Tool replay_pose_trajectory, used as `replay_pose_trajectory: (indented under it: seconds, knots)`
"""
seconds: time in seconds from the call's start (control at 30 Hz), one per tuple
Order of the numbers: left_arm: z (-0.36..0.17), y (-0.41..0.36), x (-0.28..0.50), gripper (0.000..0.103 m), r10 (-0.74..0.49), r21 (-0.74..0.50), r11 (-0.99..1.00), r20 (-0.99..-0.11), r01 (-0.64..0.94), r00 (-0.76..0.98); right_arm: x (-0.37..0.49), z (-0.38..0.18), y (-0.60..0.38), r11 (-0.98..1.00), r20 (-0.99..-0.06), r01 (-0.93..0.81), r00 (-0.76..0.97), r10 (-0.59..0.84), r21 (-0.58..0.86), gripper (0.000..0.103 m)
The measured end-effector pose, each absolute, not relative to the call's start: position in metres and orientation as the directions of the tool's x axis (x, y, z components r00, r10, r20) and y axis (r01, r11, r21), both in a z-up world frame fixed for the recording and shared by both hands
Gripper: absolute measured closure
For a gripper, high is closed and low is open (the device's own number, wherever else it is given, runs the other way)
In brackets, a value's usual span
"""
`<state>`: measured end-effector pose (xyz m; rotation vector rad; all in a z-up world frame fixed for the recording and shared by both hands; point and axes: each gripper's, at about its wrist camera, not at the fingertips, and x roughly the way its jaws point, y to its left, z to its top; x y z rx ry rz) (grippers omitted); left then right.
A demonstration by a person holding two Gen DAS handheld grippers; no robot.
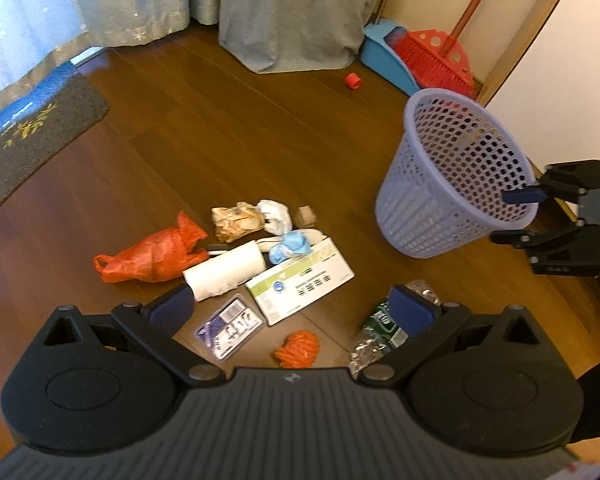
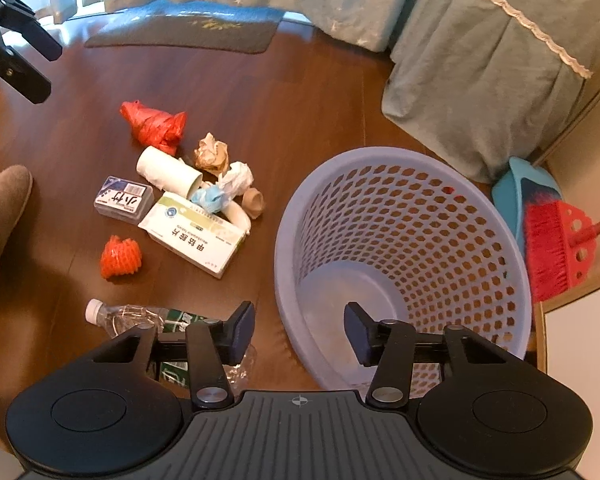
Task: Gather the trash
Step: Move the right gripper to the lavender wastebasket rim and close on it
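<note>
Wooden floor (image 1: 260,140): left hand-held gripper (image 1: 296,308) spread; right hand-held gripper (image 2: 300,334) straddles basket (image 2: 400,248) rim (unpinched).

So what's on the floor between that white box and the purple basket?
Nothing: in the right wrist view, only bare wooden floor separates the white box from the basket.

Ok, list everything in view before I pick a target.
basket: 1, lilac, floor right of litter
plastic bag: 1, red, pile's edge
paper roll: 1, white, beside bag
paper wads: 3, brown, white, pale blue, pile's middle
box: 1, white-green, beside roll
card case: 1, clear blue, beside box
foam net: 1, orange, near box
bottle: 1, clear, crushed, nearest
cap: 1, red, near broom
broom: 1, red, corner
dustpan: 1, blue, corner
doormat: 1, grey, far floor
shoe: 1, brown, left of litter
left claw: open, above litter
right claw: open, straddling basket rim
</note>
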<state>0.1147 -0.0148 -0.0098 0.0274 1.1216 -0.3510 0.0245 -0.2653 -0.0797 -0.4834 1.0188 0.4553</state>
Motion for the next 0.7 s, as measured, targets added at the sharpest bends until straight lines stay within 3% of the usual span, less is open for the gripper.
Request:
replay_pose_trajectory:
  seconds: [0.7]
  knots:
    - [-0.021, -0.020, 0.119, 0.001, -0.296, -0.203, 0.935, -0.899, 0.290, 0.324, 0.049, -0.130, -0.273, 0.745, -0.907, -0.661, 0.364, 0.213, -0.090, 0.085]
